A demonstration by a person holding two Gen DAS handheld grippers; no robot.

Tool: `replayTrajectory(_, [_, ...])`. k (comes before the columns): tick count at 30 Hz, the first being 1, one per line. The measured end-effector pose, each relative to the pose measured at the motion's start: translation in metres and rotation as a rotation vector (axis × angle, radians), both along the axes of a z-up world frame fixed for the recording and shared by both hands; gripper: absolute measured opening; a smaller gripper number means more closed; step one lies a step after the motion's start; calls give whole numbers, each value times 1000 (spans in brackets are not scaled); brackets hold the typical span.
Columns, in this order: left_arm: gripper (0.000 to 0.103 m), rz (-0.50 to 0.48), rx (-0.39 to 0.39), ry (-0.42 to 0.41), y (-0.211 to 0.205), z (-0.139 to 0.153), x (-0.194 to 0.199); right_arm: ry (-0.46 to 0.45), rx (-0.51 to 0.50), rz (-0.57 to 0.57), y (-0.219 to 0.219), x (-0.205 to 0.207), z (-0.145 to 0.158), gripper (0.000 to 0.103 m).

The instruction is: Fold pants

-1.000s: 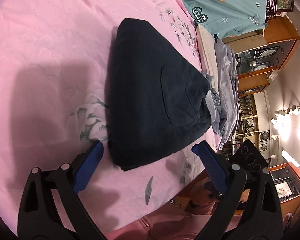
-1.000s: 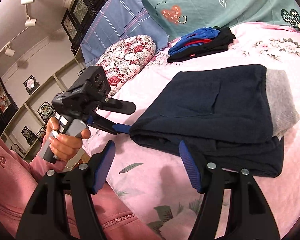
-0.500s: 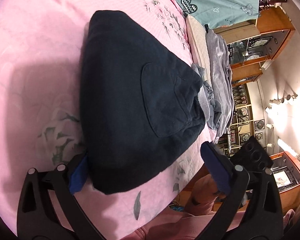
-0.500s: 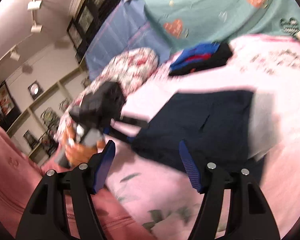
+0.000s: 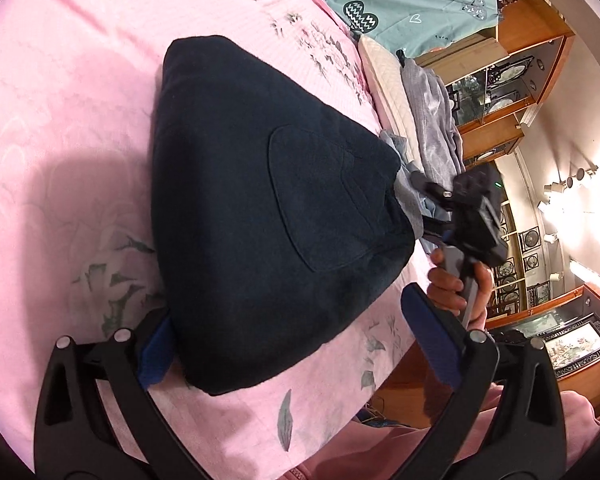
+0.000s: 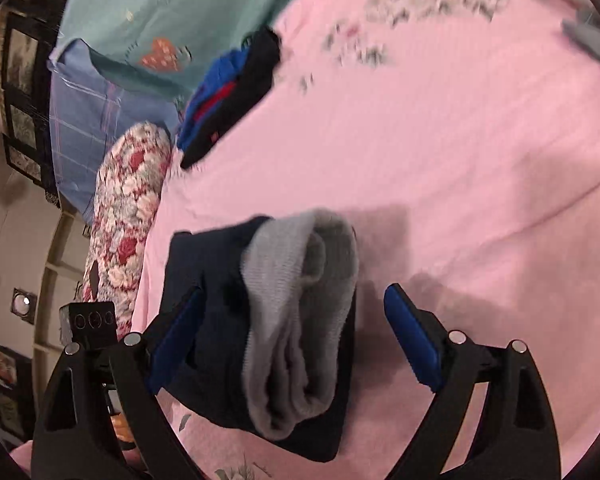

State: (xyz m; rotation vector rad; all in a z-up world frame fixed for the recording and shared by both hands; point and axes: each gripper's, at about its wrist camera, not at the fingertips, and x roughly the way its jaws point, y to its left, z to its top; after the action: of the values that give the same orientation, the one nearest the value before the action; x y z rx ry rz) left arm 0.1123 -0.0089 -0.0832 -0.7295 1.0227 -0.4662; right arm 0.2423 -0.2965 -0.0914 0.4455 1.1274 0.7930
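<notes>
So in the left wrist view the pants [image 5: 260, 208] are a folded dark navy bundle lying on the pink bed [image 5: 60, 128], back pocket facing up, and they sit right between the fingers of the left tool [image 5: 296, 330]. That tool is spread wide: its left blue pad is tucked against the near left edge of the bundle, partly hidden under the fabric, while the right pad stands clear of the cloth out past the bed edge, so it's not pinching anything. Past the far right end of the pants you can see the right tool [image 5: 432, 200] coming in from the side, held by a hand [image 5: 456, 288], with its fingers at the grey end of the pants; can't tell from here how tightly they touch. A grey pile of clothes [image 5: 432, 120] lies along the bed edge beyond that. Right wrist view is a bit blurry, but the pants [image 6: 268, 320] show end on, with the grey ribbed waistband [image 6: 300, 320] rolled toward the camera and the navy layers around it. The right tool [image 6: 292, 340] is wide open around that end: left pad is up against the navy side of the bundle, right pad is off to the side over bare sheet, not touching. Further back on the bed there's a blue and black garment [image 6: 232, 96], and a floral pillow [image 6: 124, 208] on the left.
</notes>
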Motion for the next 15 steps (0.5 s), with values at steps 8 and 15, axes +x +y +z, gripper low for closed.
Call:
replayTrajectory(8, [101,2,19,-20,0,-1,-4,63,19,150,35,3,-4,93])
replayTrajectory(15, [101,6,34,-30,0,-1,-6,93,28,178,41,13,-4,90])
